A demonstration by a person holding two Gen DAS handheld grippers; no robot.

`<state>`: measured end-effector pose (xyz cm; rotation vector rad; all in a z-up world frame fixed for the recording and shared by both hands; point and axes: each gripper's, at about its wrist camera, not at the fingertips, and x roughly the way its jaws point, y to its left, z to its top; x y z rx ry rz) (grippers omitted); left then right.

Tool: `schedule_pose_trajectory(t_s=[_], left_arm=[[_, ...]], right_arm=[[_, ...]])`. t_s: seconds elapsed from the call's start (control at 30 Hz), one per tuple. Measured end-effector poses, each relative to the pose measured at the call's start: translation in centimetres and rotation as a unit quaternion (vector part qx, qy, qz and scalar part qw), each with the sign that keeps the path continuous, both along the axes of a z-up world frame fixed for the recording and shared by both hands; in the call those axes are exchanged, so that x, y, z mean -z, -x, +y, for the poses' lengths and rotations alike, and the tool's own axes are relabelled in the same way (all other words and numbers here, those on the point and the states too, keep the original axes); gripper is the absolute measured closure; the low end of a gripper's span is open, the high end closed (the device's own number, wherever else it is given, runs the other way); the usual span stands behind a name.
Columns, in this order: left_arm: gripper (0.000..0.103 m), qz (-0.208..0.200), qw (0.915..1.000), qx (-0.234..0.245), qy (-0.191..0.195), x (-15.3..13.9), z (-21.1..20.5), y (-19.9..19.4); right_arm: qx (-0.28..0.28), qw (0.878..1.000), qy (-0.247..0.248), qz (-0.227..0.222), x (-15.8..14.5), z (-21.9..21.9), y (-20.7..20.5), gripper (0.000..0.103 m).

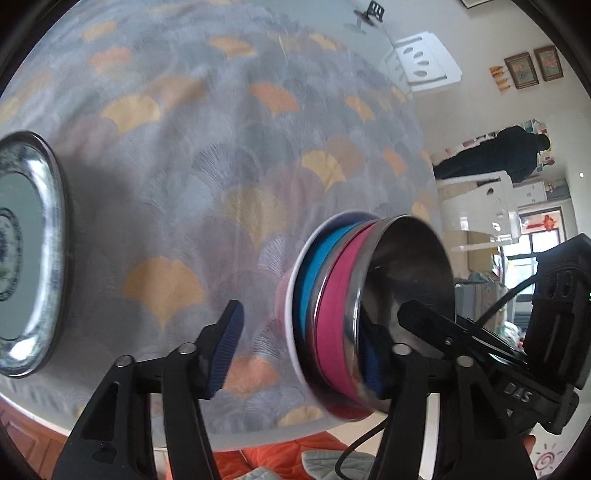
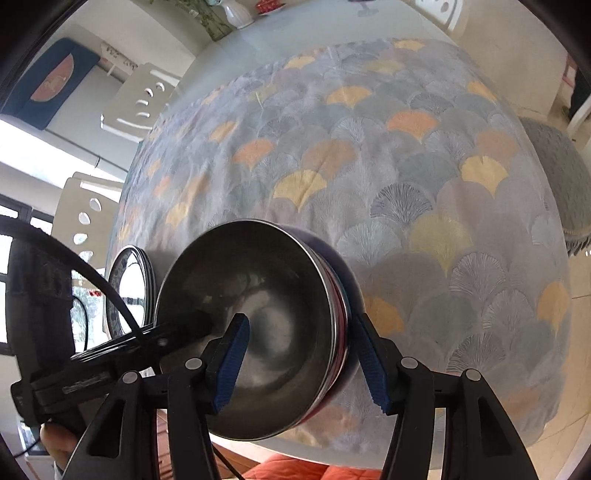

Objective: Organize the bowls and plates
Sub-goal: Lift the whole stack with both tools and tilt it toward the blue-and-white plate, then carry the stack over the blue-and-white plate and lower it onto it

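Observation:
A stack of nested bowls, steel on top with pink and blue bands and a white one beneath, is near the table's front edge. My left gripper is open and straddles one wall of the stack. Its outer pad stands well clear of the wall, and its other finger is inside the steel bowl. My right gripper is open over the opposite wall. One of its pads is inside the bowl, the other is close to the outside. A blue-patterned plate lies to the left and also shows as the plate.
A fan-patterned cloth covers the round table. White chairs stand around it. A person in dark clothes stands far off. A white vase sits at the far edge. An orange cushion lies below the near edge.

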<state>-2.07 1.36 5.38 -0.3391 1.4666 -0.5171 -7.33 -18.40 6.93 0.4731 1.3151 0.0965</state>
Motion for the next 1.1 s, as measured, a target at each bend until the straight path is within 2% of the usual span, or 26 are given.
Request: schedule_pose_trajectory(t_s=[0.07,0.2,0.27,0.3,0.4,0.43,0.53,0.6,0.93,1.1], left_arm=[[0.053,-0.001,1.0,-0.002,-0.002,0.2,-0.1,0.1],[0.053,0.004,1.0,-0.007,-0.002,0.5,-0.1,0.2],[0.053,0.009,0.9999,-0.012,-0.001,0.8,-0.1,0.2],[0.053,0.01,0.9999,-0.014,-0.002,1.0,-0.1,0.2],[0.053,0.012,0.9998,-0.017,-0.004,1.4,-0.3,0.1],[0.053,0.013,0.9997,-0.019,0.0,1.6,-0.5,0.0],[0.06,0.024,0.9991,-0.028,0.024,1.9,-0.6,0.0],[0.06,0.022,0.9989,-0.031,0.025,1.9,-0.8,0.0],[0.063,-0.018,0.9983,-0.056,-0.002,-0.1,-0.4,-0.1],[0.065,-0.05,0.9965,-0.067,-0.001,-3.4,2.4,-1.2]], right_arm=[[0.009,1.0,-0.007,0.004,-0.3,-0.3,0.4,0.047],[0.0,1.0,0.028,0.005,-0.6,-0.5,0.7,0.045],[-0.002,1.0,0.017,0.014,0.3,-0.8,0.6,0.034],[-0.003,1.0,0.011,0.023,0.9,-0.9,0.5,0.034],[0.003,0.998,-0.049,0.042,3.5,-1.6,0.0,0.034],[0.005,0.997,-0.056,0.045,4.0,-1.8,-0.1,0.034],[0.003,0.995,-0.09,0.045,5.1,-2.1,-0.5,0.046],[-0.002,0.993,-0.106,0.044,5.3,-2.0,-0.8,0.05],[-0.022,0.998,-0.056,0.017,3.4,-0.1,-1.8,0.05],[-0.029,0.999,-0.045,-0.008,0.4,2.3,-3.2,0.05]])
